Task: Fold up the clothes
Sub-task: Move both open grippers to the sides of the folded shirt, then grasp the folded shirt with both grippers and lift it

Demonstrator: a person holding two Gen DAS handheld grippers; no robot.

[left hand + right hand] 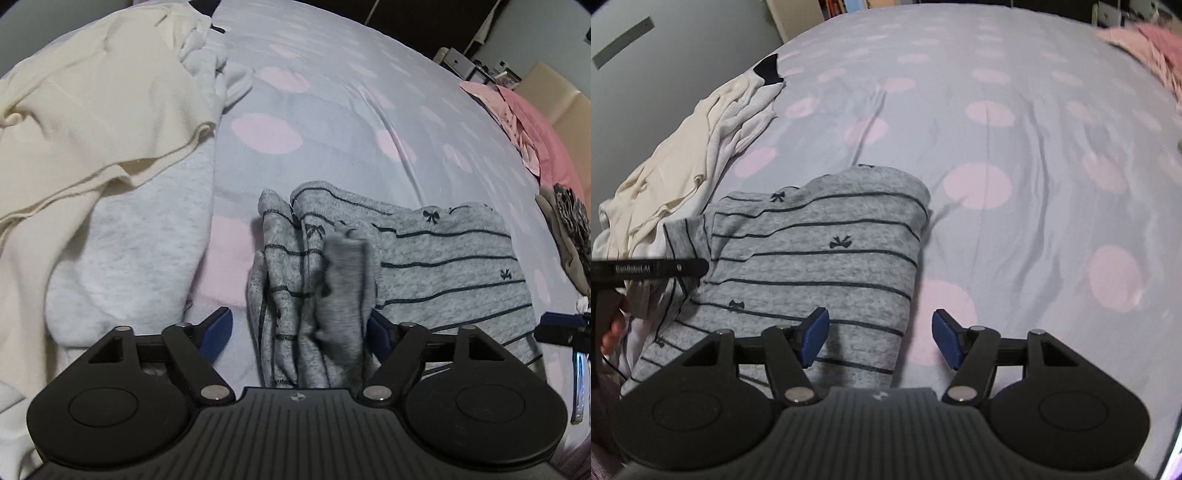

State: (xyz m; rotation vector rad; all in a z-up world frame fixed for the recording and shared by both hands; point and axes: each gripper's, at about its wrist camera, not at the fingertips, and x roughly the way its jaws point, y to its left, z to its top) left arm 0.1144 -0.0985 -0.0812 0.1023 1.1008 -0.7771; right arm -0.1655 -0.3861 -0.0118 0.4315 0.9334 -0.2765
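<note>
Bunched striped grey garment (314, 295) sits between the released left hand-held gripper (301, 328); right hand-held gripper (879, 338), also released, straddles its edge.

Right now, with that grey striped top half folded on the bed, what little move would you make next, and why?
Probably close the left gripper on the bunched sleeve and lay it across the grey striped top. That sleeve stands crumpled between its open blue pads, while the body already lies fairly flat. The right gripper is open at the top's edge, holding nothing.
</note>
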